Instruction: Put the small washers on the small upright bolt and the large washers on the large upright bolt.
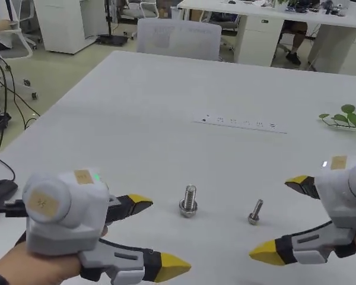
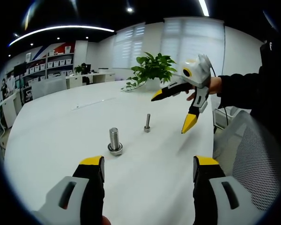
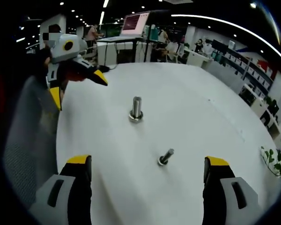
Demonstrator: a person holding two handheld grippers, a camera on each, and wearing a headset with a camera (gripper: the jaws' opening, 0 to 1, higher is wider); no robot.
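White desk [image 1: 136,119], bolts counted at two: one large bolt [image 1: 188,200], one small bolt [image 1: 256,211], near each other but apart, between the two grippers. Standing head-down, thread up; the large one plumb, the small one leaning a little. Left gripper [image 1: 166,233] low beside the large bolt, fingers [image 1: 169,261] spread wide, pinching nothing. Right gripper [image 1: 274,217] just beside the small bolt, fingers [image 1: 267,252] likewise spread, nothing between them. Two grippers, four yellow-tipped fingers in all. Ring at the foot of the large bolt: washer or the bolt's own flange, cannot tell, hence no sure count of washers. Handling, as a judgement: washers probably thin hard steel, light, slick, lying flat on the desk and awkward to get under; best taken across the outer rim, hole left free for the thread. Bolts stiff and heavier. Small bolt: narrow foot, likely toppled by a nudge, so best approached straight down over the thread, no sideways push. Further back, one socket strip [image 1: 240,123] and one plant [image 1: 347,116], well apart from the work.
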